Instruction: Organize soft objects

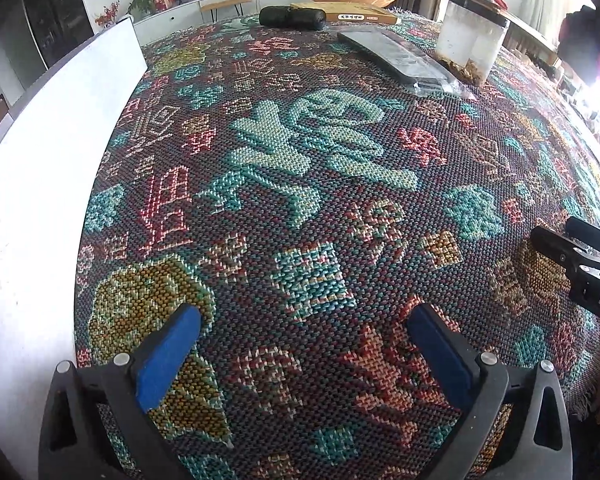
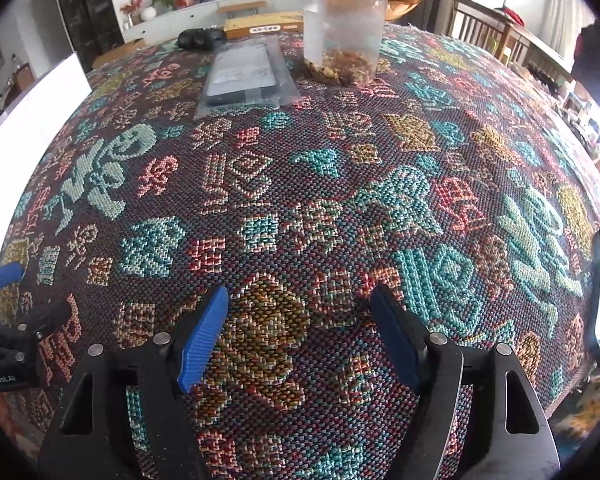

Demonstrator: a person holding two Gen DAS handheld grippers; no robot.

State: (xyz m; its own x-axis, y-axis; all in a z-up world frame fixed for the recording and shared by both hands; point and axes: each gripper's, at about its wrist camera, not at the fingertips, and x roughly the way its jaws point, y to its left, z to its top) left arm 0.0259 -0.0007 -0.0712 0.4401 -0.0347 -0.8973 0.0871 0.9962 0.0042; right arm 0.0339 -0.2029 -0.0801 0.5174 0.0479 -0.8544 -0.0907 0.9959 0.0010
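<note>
So we're hovering both grippers over the near part of the woven blanket (image 1: 300, 184), the big patterned one that's lying spread flat across the tabletop (image 1: 28, 200). That blanket looks like the soft thing we're supposed to tidy. The left gripper (image 1: 304, 344) is pointing steeply down with its blue fingers (image 1: 168, 356) wide apart and nothing between them but cloth pattern. The right gripper (image 2: 300, 336) is doing the same just beside it, fingers spread, gripping nothing.

What's worrying us: stuff is sitting on the far half of the blanket. There's a clear plastic jar (image 2: 342, 36) with a black lid and some brownish bits in the bottom, a flat dark item in a clear bag (image 2: 244, 76), a black roll (image 1: 292, 17) and a yellow box (image 2: 262, 24). If we're pinching the near edge and folding or pulling, the cloth is probably dragging all that along, and the tall jar looks the likeliest to tip.

Also, the weave is thick and lying flat, so the fingers could be closing on nothing, or one side grabbing while the other's slipping, giving a crooked fold.
</note>
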